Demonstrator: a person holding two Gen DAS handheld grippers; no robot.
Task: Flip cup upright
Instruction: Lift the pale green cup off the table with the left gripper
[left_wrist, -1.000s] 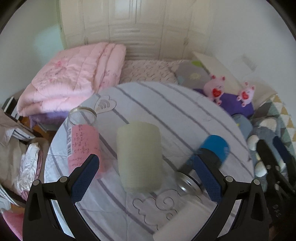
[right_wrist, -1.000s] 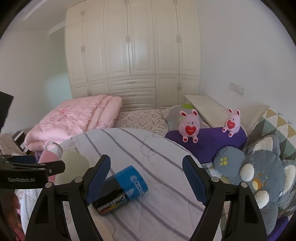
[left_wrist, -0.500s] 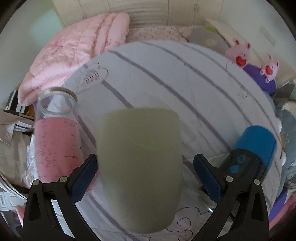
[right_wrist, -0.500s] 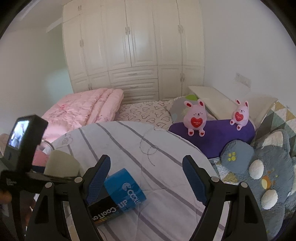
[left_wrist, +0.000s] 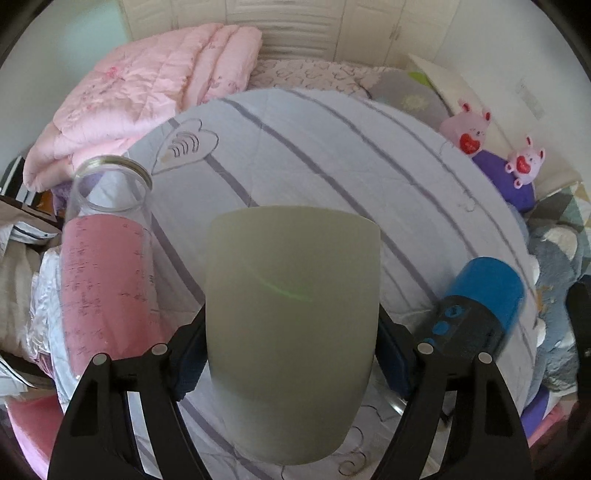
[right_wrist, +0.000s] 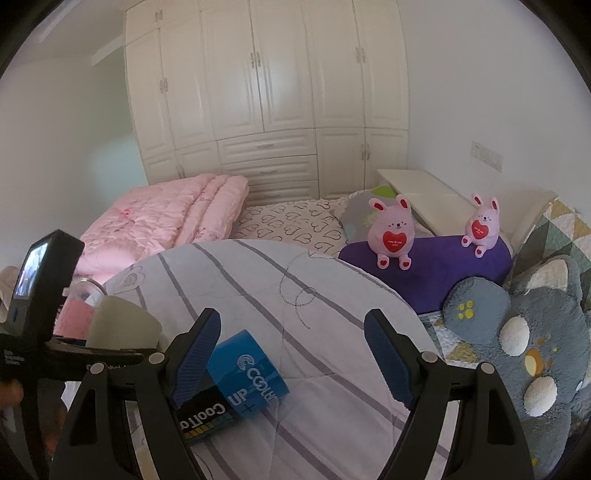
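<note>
The cup is a plain, matte, pale grey-green vessel without a handle or any print; a faint green streak of light crosses its wall. In the left wrist view its wider, flat end points away and its narrower, rounded end comes toward the camera. Whether the far end is the mouth or the base cannot be told. It sits over the near part of the round, striped cloth-covered table, toward its left edge. In the right wrist view the cup shows only partly.
</note>
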